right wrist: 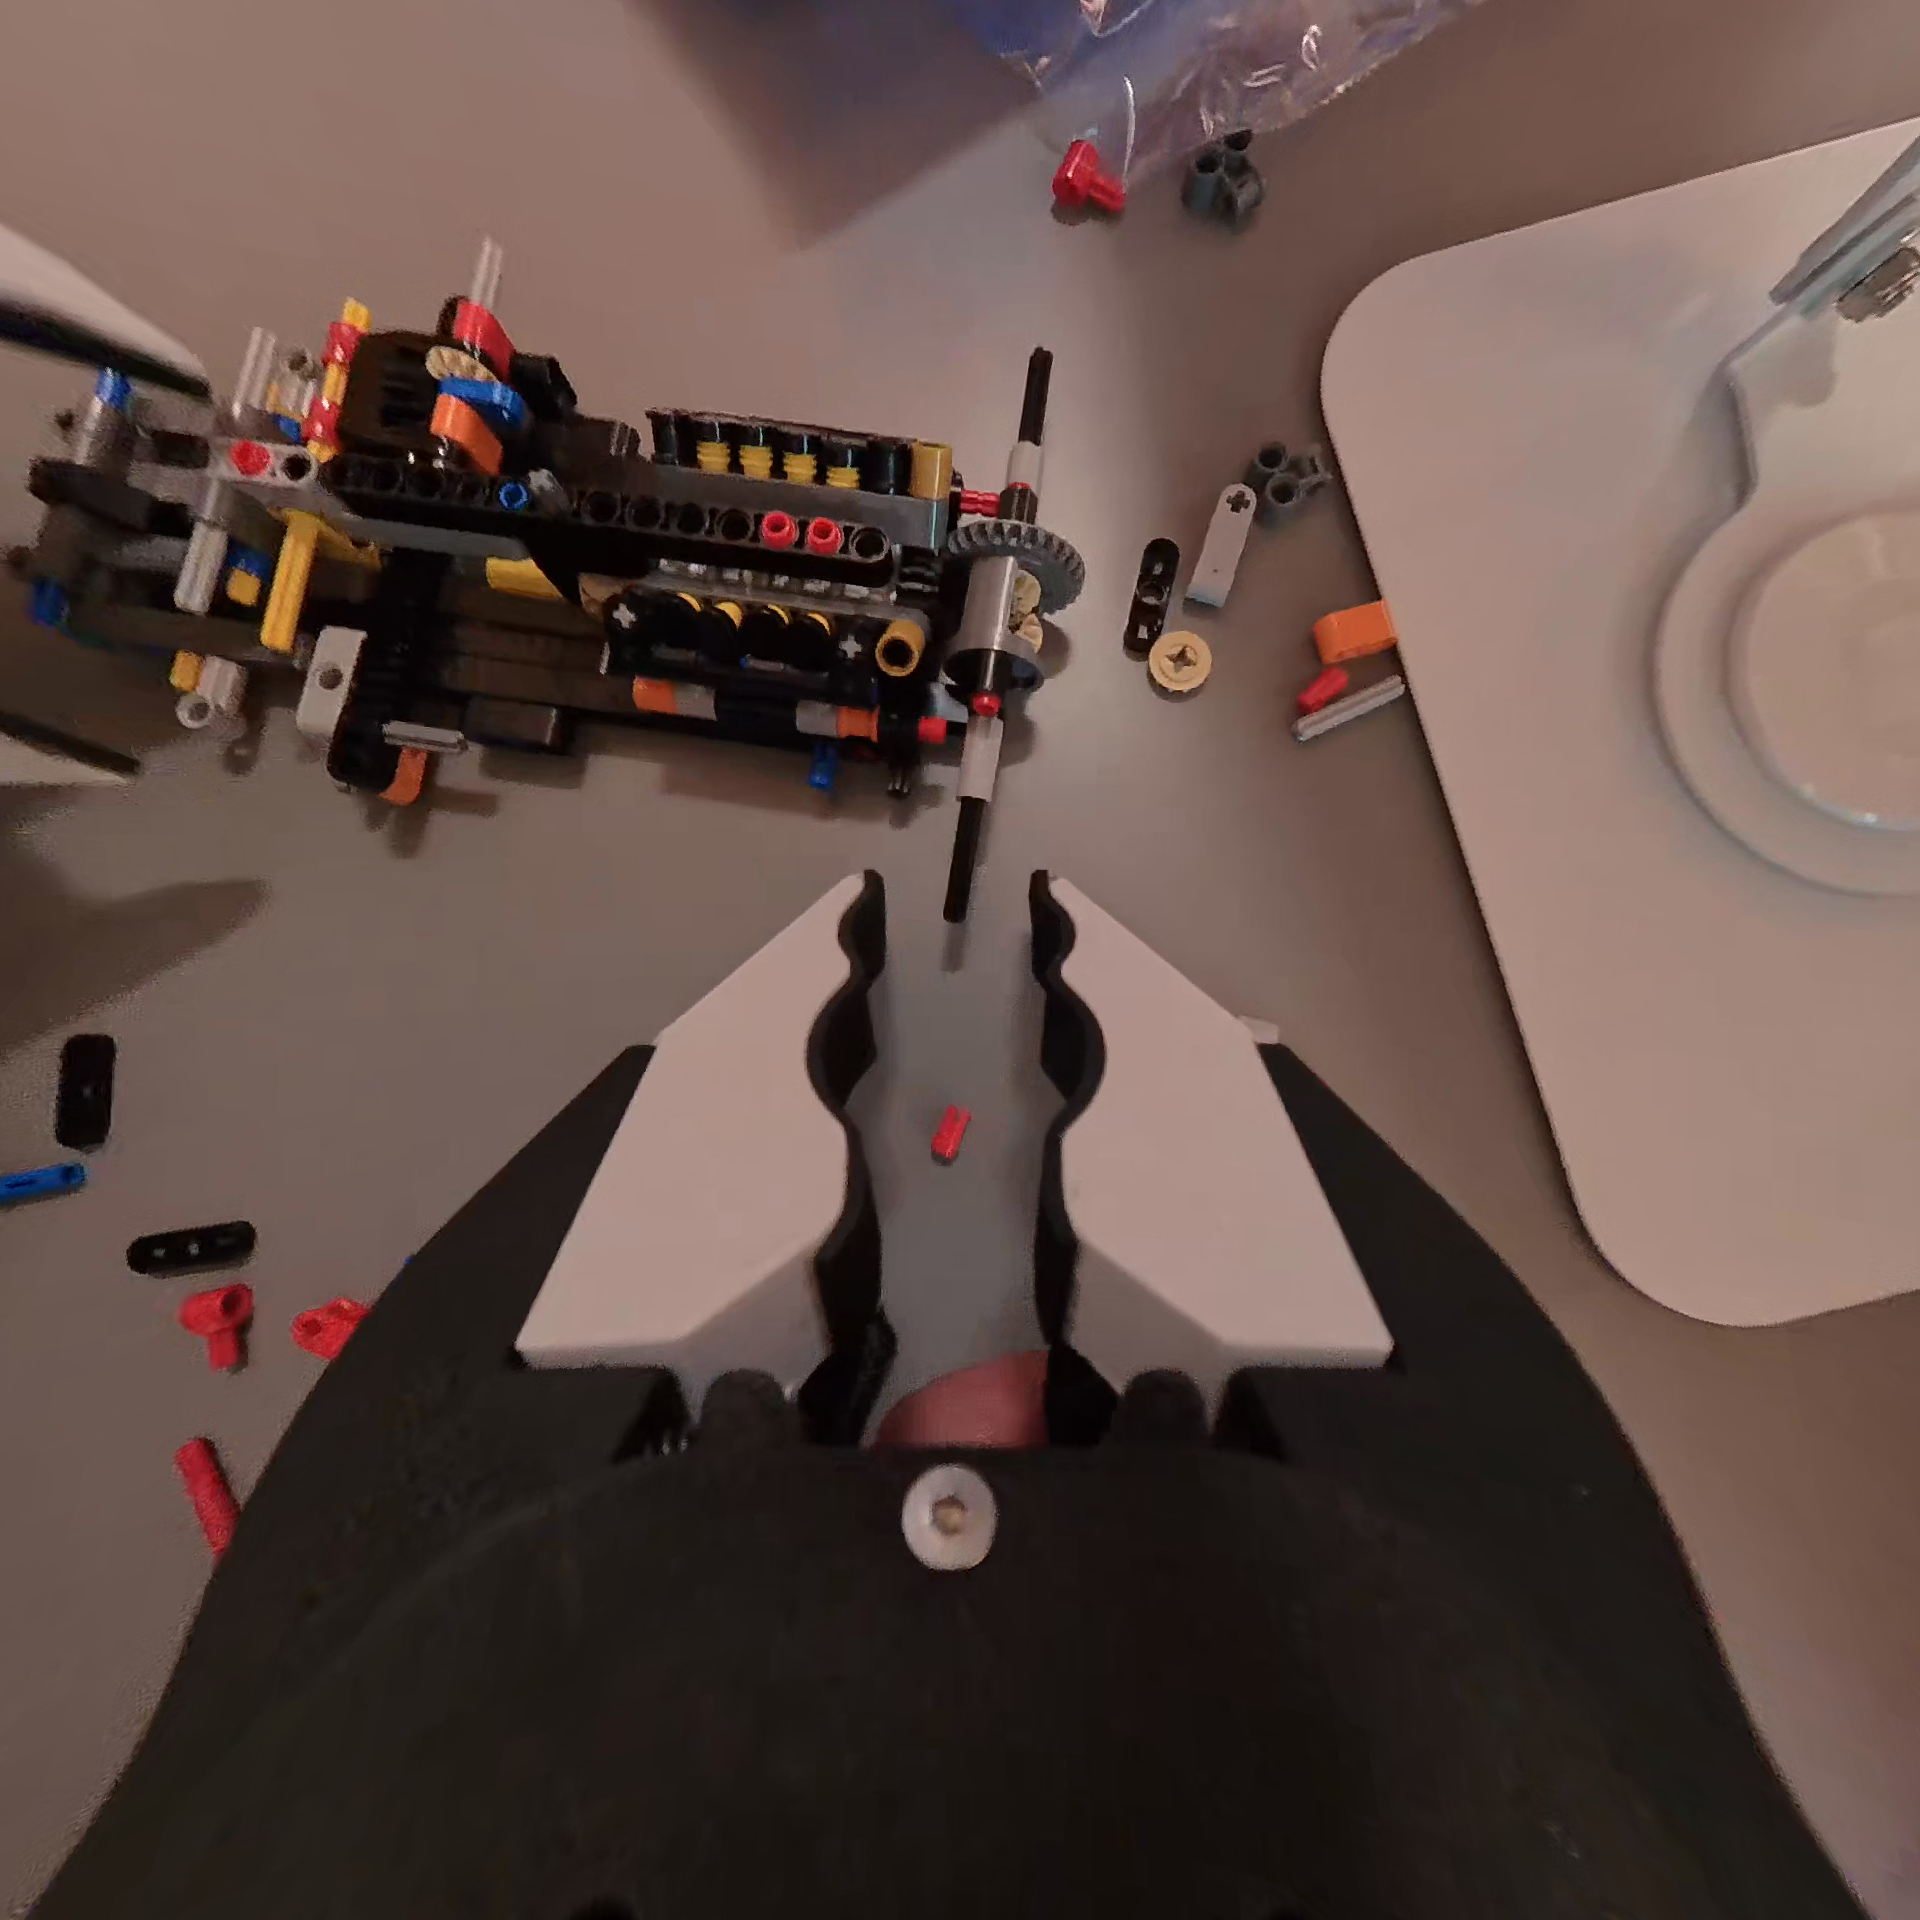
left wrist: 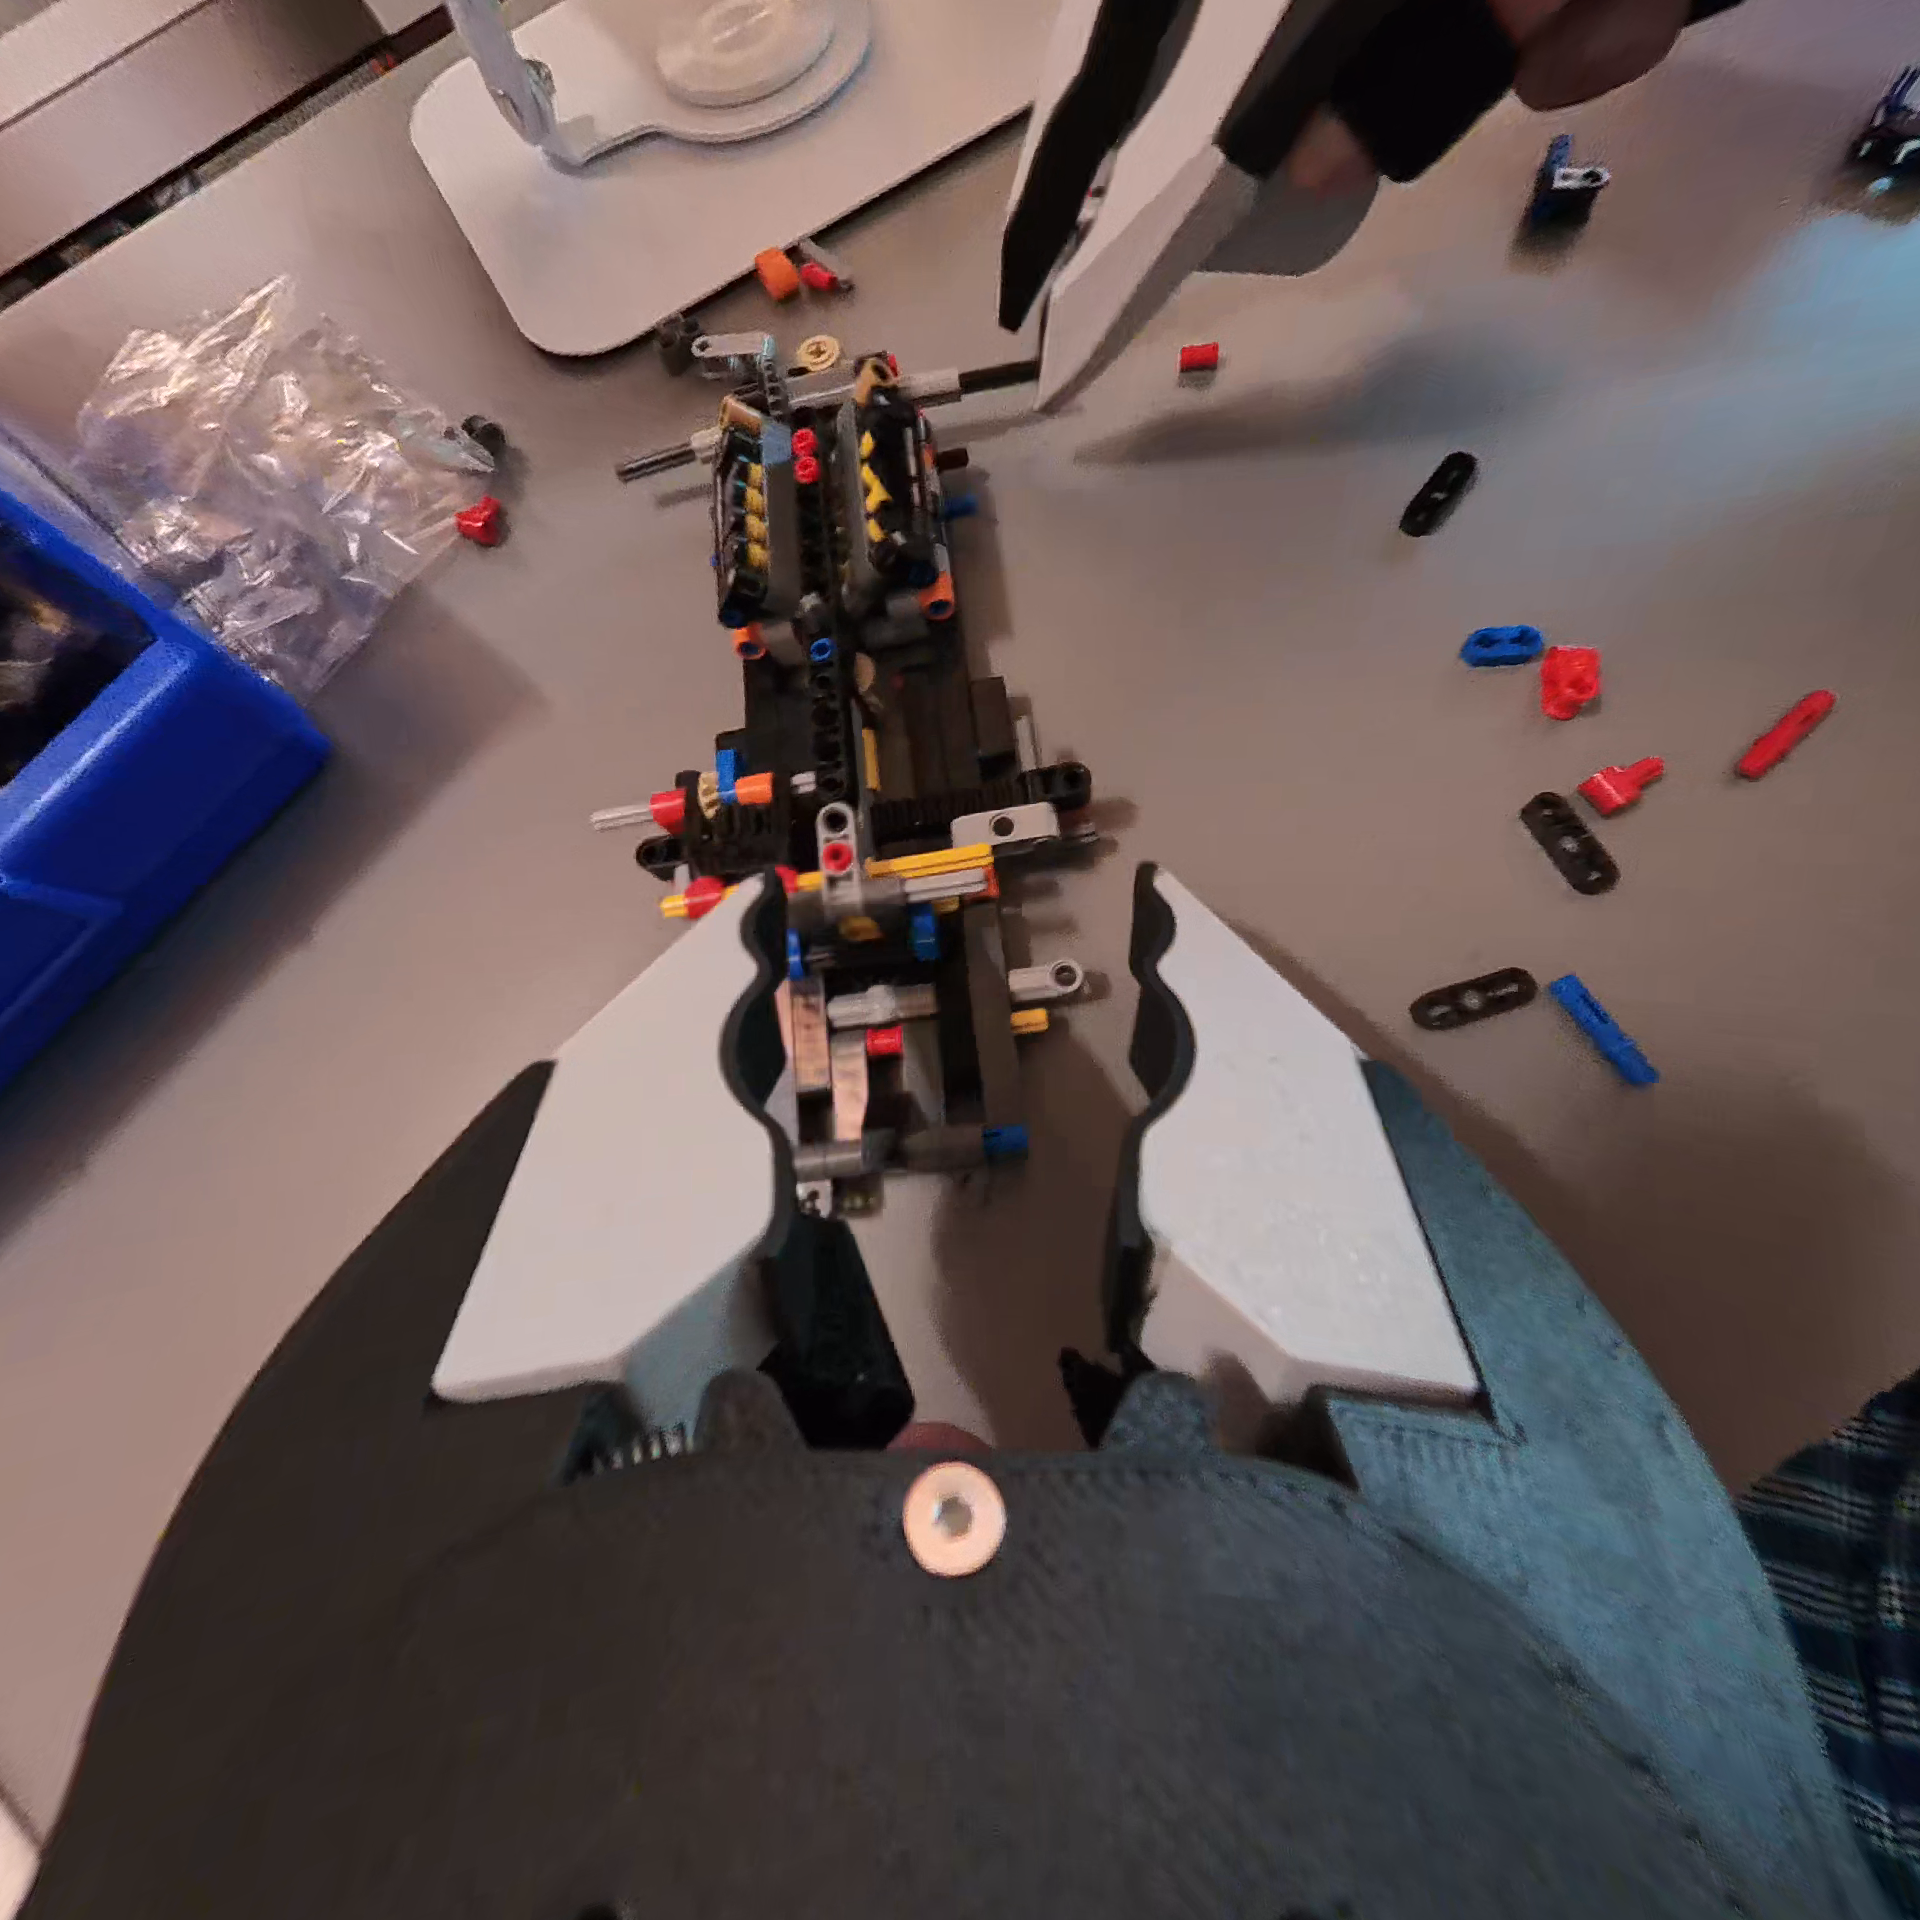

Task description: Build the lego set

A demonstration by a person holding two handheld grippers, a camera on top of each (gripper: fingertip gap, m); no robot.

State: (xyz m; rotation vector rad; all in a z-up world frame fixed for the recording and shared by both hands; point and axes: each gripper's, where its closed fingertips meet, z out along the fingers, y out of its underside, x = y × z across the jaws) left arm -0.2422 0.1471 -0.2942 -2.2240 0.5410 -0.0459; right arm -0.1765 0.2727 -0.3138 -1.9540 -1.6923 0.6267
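left gripper (left wrist: 956,883) jaws spread, straddling near end of Technic chassis (left wrist: 852,675) mid-table | right gripper (right wrist: 956,883) jaws apart, empty, black axle (right wrist: 971,831) tip between tips, red pin (right wrist: 950,1130) below | risk: nudging axle sideways could unseat the gear (right wrist: 1013,556)

No words or numbers can be read anywhere. The lego model (left wrist: 852,665) has none on it. The blue bin (left wrist: 125,790) shows none either.
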